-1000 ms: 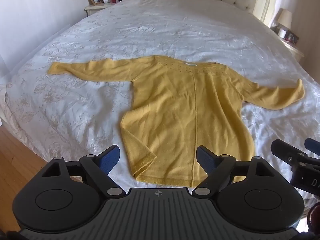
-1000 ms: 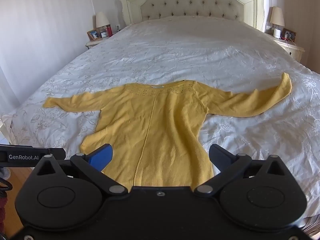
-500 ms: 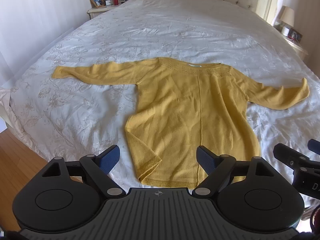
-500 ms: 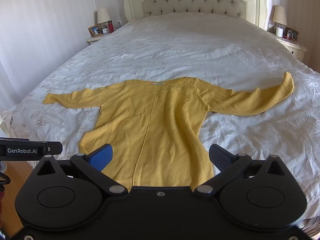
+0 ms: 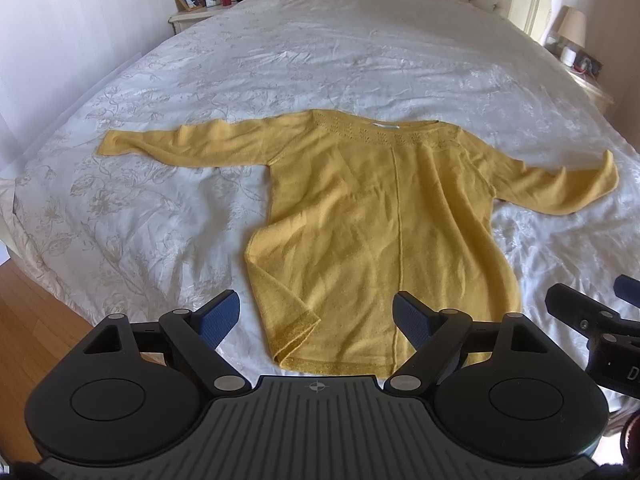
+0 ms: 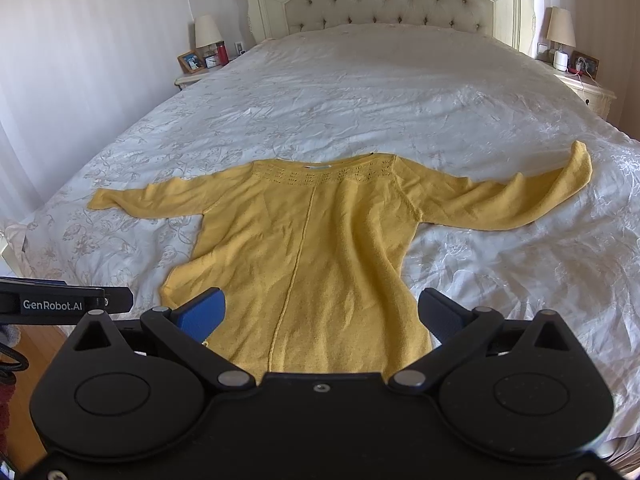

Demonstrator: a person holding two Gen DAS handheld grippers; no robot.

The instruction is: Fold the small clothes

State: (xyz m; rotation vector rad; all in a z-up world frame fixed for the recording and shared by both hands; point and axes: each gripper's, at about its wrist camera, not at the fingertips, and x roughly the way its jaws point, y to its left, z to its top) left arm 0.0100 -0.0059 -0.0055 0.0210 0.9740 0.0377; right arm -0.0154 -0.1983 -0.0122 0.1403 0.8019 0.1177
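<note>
Presently, item one: left gripper (image 5: 316, 316), fingers spread wide, empty, poised over the hem's left corner. Item two: yellow sweater (image 5: 380, 232), spread flat near the foot of the bed (image 5: 320, 48), both sleeves outstretched, hem nearest, knit soft and lightly rumpled, left hem corner flipped. Item three: right gripper (image 6: 320, 314), fingers likewise parted, empty. Advice: likely pinch a sleeve cuff or side edge, carry it across the centre seam, keeping layers smooth.

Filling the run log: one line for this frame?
garment: yellow sweater flat on bed, unfolded | left gripper: open, empty | right gripper: open, empty
</note>
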